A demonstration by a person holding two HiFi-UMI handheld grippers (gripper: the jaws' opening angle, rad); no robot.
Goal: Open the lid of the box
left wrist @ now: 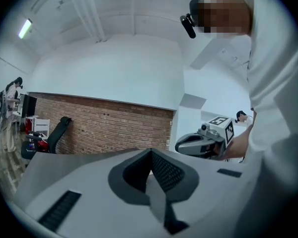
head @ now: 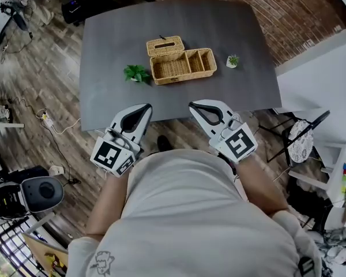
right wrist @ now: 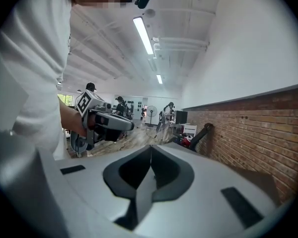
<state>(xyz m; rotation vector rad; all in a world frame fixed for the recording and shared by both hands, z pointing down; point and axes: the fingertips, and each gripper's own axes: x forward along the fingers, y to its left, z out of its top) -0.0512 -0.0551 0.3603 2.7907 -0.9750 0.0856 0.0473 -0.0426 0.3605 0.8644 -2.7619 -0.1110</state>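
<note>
The wicker box (head: 181, 65) stands mid-table in the head view, its inner compartments showing. Its woven lid (head: 165, 45) is swung back behind the left compartment. Both grippers are held close to the person's body, short of the table's front edge and well apart from the box. My left gripper (head: 145, 107) is shut with nothing between its jaws, which meet in a line in the left gripper view (left wrist: 150, 153). My right gripper (head: 193, 105) is shut and empty too, as its own view (right wrist: 150, 151) shows. Each gripper view catches the other gripper: right (left wrist: 198, 144), left (right wrist: 109, 122).
On the grey table (head: 104, 68), a leafy green plant (head: 137, 73) lies left of the box and a small potted plant (head: 233, 60) stands to its right. A folding chair (head: 303, 137) is off the table's right corner. A brick wall (head: 288, 10) runs behind.
</note>
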